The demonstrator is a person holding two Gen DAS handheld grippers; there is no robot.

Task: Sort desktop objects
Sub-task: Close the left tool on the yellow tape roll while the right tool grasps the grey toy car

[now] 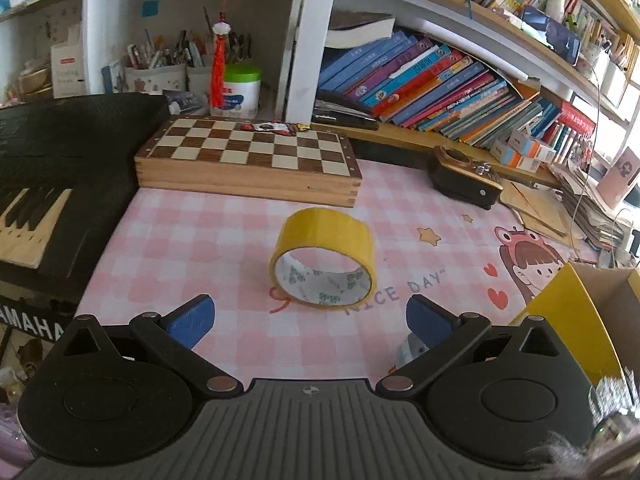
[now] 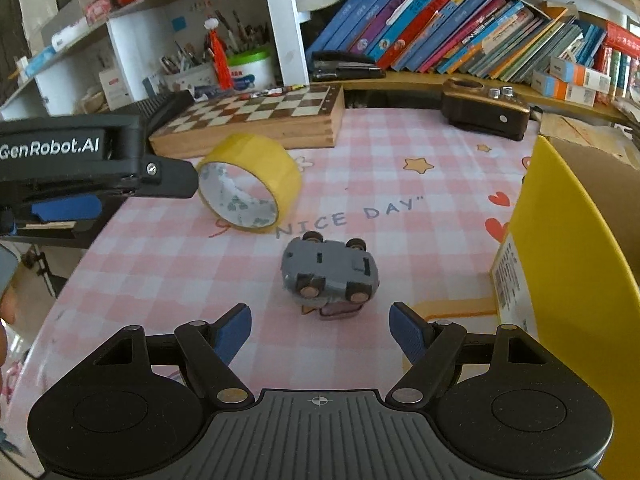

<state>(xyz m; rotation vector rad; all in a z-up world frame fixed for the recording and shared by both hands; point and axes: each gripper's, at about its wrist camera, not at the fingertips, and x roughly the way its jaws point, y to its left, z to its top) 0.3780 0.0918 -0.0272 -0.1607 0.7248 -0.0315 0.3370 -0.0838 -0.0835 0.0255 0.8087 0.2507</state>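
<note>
Both tongs are spread wide with nothing between them. Left tongs (image 1: 310,322) hover just short of the yellow tape roll (image 1: 322,257), which stands on its edge on the pink checked surface (image 1: 192,248), open core facing the camera. Right tongs (image 2: 320,334) are lined up on the grey toy car (image 2: 330,271), which lies flipped over, wheels up, close in front of the pads. A yellow cardboard box (image 2: 568,240) sits at the right edge, probably where stuff gets sorted into.

Tips for doing this bit well: the roll can wander off if nudged, so the left pads should come down on either side of its band and squeeze evenly. For the car, pinching the body sides, not the wheels, looks like the safer bet, since wheels would spin and slip.
</note>
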